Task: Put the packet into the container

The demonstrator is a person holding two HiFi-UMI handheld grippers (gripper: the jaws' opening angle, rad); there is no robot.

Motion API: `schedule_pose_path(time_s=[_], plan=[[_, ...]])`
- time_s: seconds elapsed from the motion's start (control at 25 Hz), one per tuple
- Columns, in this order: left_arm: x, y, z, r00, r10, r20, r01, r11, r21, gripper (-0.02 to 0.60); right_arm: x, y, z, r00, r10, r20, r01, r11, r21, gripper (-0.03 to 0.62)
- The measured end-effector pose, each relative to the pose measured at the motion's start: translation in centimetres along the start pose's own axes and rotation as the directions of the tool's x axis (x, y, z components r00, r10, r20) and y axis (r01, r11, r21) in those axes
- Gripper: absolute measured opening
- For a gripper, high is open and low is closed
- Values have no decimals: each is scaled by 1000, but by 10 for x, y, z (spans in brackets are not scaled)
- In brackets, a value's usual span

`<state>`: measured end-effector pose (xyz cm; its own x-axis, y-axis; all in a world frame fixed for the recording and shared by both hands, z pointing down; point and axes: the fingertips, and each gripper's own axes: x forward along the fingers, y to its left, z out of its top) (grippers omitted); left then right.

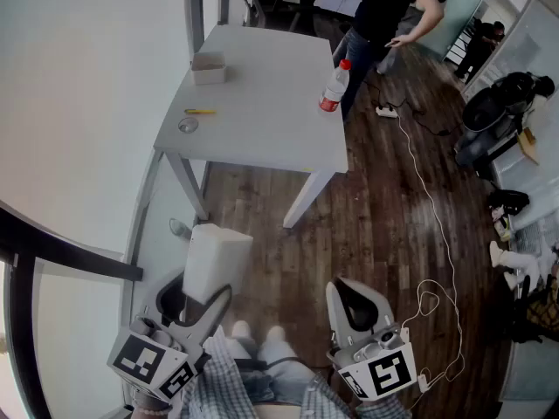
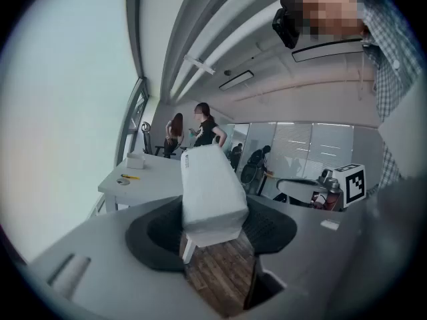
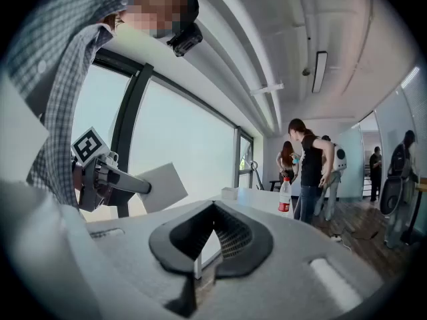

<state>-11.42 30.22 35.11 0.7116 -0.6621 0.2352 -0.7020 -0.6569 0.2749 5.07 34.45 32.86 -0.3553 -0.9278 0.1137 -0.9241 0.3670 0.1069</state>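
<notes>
Left tool (image 1: 199, 302): closed on the near end of the packet, jaws standing wide around it, one dark pad on each side; in the left gripper view (image 2: 210, 231) the packet fills the gap between the pads.
Right tool (image 1: 356, 299): nothing in it; in the right gripper view (image 3: 212, 240) the two dark pads meet, with only a thin seam between them. It is held right of the left tool, at about the same nearness.
Packet (image 1: 214, 260): white, block-shaped, carried in the air over the floor and touching nothing but the left tool.
Packet, long axis: runs near to far, in line with the left tool. The gripped end is near and the free end points away from the person, toward the bench.
Packet, left gripper view (image 2: 210, 192): seen end-on and foreshortened, its far end rising toward the bench top behind it.
Bench (image 1: 262, 103): white, far of both tools and well apart from the packet.
Container (image 1: 208, 68): small white box on the far left part of the bench.
Other items on bench: a yellow item (image 1: 200, 112) near the left edge; a bottle (image 1: 333, 87) with red cap and label, upright at the right edge.
Floor (image 1: 384, 199): dark wood boards, with a pale cable (image 1: 432, 216) trailing across the right side.
Bystander: a standing person (image 1: 384, 16) in dark clothes, far right of the bench.
</notes>
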Motion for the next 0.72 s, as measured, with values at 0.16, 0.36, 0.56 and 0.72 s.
schedule_pose_path(time_s=[0.16,0.36,0.56,0.72], plan=[[1,-10,-1,1000,18,-15,-17,999,29,256,-6,0,2,1000,22,-1,-23,1000,-14,-2],[0,-17,-5,1000,8,-19,-7,1000,27,257,-9,2,-1,1000,27,-5,-27,1000,-8,-2],[-1,-16,-5,1000,16,-18,-15,1000,15,256,-12,2,-1,999,32,-1,-32,999,6,-2],[-4,-11,-5,1000,14,-6,-14,1000,-8,258,-10,4,-2,1000,29,-4,-29,1000,11,-2]])
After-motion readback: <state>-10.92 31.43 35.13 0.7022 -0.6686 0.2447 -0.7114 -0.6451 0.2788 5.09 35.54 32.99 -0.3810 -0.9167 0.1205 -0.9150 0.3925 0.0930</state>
